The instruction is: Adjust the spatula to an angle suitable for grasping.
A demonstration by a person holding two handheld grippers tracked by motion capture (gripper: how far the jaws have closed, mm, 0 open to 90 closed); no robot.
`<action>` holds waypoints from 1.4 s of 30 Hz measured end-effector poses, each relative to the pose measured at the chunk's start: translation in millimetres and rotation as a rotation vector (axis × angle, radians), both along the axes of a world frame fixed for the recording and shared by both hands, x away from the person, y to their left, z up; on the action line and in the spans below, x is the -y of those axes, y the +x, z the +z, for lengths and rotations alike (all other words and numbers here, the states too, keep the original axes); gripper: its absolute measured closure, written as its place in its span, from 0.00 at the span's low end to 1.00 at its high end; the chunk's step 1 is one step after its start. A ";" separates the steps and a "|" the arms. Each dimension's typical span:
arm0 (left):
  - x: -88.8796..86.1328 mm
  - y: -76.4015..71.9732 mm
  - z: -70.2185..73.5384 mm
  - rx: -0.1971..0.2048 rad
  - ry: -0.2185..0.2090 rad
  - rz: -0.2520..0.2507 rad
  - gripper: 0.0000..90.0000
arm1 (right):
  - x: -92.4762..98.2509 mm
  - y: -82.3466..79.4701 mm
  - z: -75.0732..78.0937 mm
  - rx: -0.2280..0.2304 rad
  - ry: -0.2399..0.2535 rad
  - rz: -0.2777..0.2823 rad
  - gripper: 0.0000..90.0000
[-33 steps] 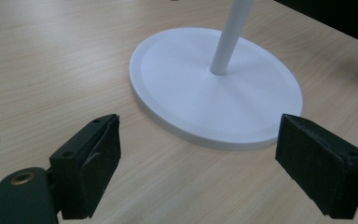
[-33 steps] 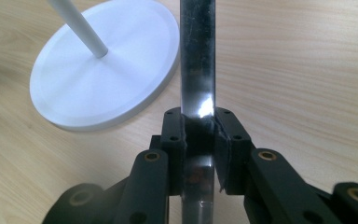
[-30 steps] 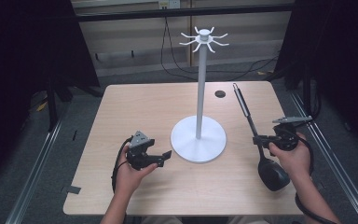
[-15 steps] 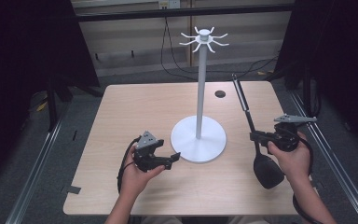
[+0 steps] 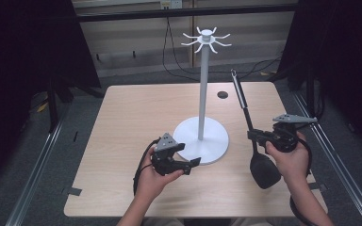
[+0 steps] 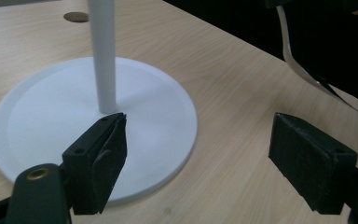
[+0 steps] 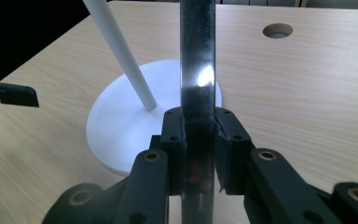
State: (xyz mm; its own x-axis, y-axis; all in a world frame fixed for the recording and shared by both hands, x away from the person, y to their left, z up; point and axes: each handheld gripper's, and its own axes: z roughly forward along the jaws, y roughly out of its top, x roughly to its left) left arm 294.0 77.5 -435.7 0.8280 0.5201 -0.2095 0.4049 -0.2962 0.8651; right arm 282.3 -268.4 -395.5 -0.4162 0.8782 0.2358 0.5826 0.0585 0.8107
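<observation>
High view: right gripper (image 5: pixel 257 137) clamped on the handle of a black ladle (image 5: pixel 264 170), lifted off the table (image 5: pixel 122 122), bowl low, hanging loop up beside the white stand (image 5: pixel 202 94). Left gripper (image 5: pixel 194 161) spread wide with nothing between, jaws just easing inward, hovering over the stand's base. Pickup done; hanging the loop on a top hook (image 5: pixel 219 43) likely left
</observation>
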 end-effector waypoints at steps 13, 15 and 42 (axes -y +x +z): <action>40.8 1.1 10.9 0.008 -0.024 -0.039 0.25 | -12.6 -1.4 5.3 0.036 0.036 0.005 0.85; 45.1 0.9 12.1 -0.001 -0.036 -0.039 0.27 | -13.6 -1.5 5.8 0.041 0.038 0.007 0.85; 98.0 2.1 19.7 -0.056 -0.148 -0.079 0.47 | -32.4 -6.4 19.1 0.089 0.067 0.011 0.85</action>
State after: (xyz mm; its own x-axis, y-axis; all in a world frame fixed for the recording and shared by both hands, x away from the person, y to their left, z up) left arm 296.1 -20.5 -416.0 0.8501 0.4134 -0.3263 0.4344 -0.1999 0.8782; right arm 275.9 -236.0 -376.4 -0.4480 0.8568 0.2555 0.5077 0.0086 0.8615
